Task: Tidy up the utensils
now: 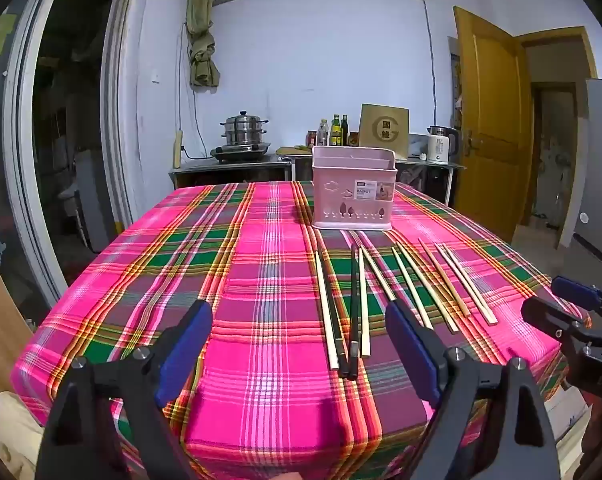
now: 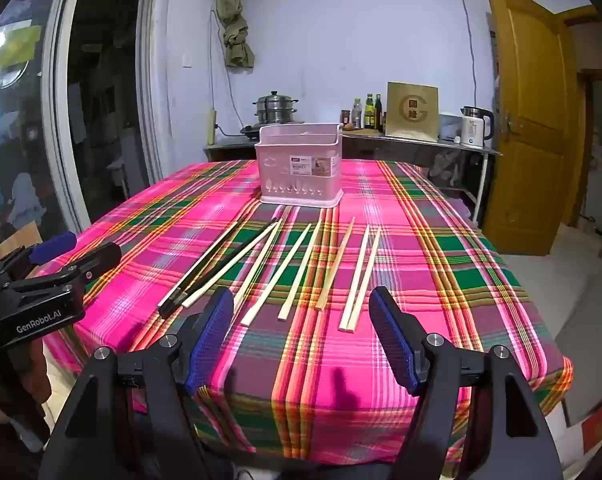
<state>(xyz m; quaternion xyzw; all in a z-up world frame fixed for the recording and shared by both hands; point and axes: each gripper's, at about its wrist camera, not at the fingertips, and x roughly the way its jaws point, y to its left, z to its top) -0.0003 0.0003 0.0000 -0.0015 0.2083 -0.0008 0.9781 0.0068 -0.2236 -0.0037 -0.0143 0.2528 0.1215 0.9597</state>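
Chopsticks [image 1: 381, 292] lie loose in a fanned row on the pink, green and yellow plaid tablecloth [image 1: 261, 320], their far tips pointing toward a pink plastic utensil basket [image 1: 354, 188]. Most are pale bamboo; two are black [image 1: 353, 312] and sit among the pale ones at the left end of the row, one pale stick lying right against them. The two pale sticks [image 2: 359, 280] at the right end lie side by side, nearly touching. None of them is in the basket.

The basket stands upright on the cloth just beyond the far tips, with a paper label on its front and cut-out shapes along its lower wall. An inner divider shows at its rim.

The left gripper [image 1: 299, 344] hangs above the near edge of the table with its blue-padded jaws spread wide and nothing between them; the near ends of the black chopsticks show in the gap, lying on the cloth below. The right gripper [image 2: 301, 336] hangs likewise over the near edge, jaws apart and empty, with the near ends of the right-hand pale sticks showing between its fingers.

Behind the table a counter holds a steel steamer pot [image 1: 243, 128], bottles [image 1: 335, 130] and a white kettle [image 1: 439, 146]. A yellow wooden door [image 1: 489, 120] stands open at the right.
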